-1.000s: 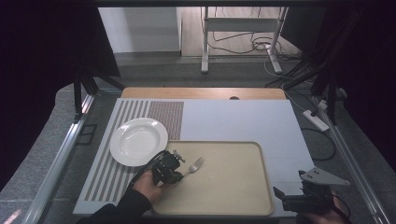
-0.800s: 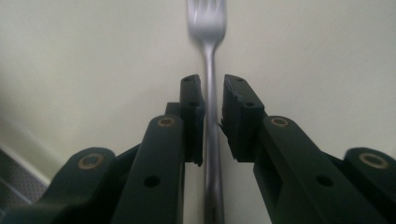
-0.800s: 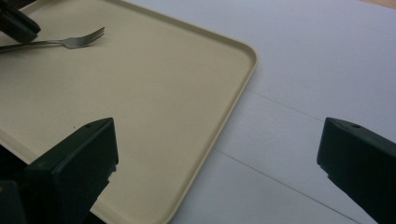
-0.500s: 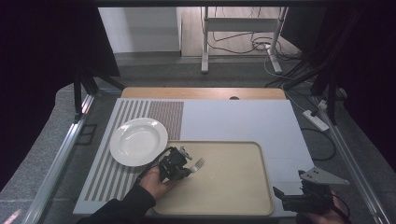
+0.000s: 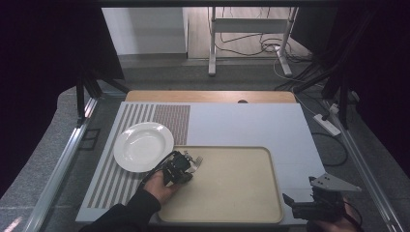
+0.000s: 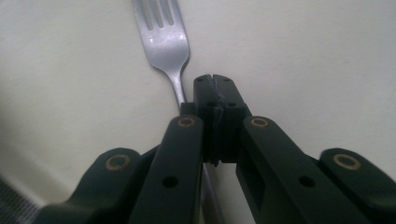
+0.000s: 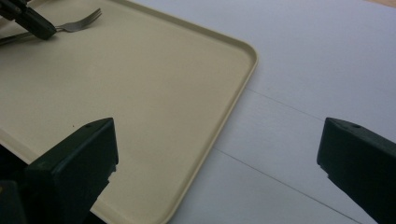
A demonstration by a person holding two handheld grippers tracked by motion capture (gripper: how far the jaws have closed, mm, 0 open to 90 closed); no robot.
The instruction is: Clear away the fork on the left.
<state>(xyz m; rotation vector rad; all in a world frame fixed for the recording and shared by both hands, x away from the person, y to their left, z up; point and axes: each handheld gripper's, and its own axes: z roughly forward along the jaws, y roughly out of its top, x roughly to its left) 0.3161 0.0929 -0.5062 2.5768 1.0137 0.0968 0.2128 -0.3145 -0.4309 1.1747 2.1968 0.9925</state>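
Note:
A metal fork lies at the near left corner of the beige tray, tines pointing away from me. My left gripper is shut, its pads pressed together over the fork's handle just behind the tines. In the high view the left gripper and fork sit beside the white plate. My right gripper hangs open off the tray's near right corner with nothing between its jaws. From the right gripper view, the fork and the left gripper show at the far corner of the tray.
The tray and plate rest on a white mat with a striped band at its left. A wooden strip runs along the far edge. Metal frame rails flank the table, and cables lie at the right.
My left gripper has edged forward and up the picture, and the fork has shifted the same way with it. The right gripper has stayed where it was.

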